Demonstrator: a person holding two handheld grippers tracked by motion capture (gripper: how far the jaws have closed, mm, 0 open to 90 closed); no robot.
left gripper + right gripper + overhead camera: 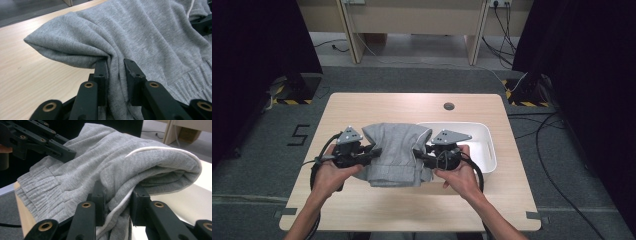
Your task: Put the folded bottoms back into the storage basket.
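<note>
Two grippers meet over one grey garment (394,152) in the high view. The left gripper (373,151) bites its left edge and the right gripper (418,154) bites its right edge. The folded garment lies on the pale wooden desk (362,107), and its right part hangs over the rim of one white rectangular plastic bin (486,145). One round dark hole (449,106) sits near the far edge of the desk.

From the left gripper view, the two black jaws of this gripper (115,67) are closed on a fold of soft knitted cloth (140,32), with a ribbed band at the lower right.

From the right gripper view, the jaws of the right gripper (117,192) pinch a thick folded edge with a white cord (160,148) along it. The other gripper (65,153) holds the garment at the upper left.
</note>
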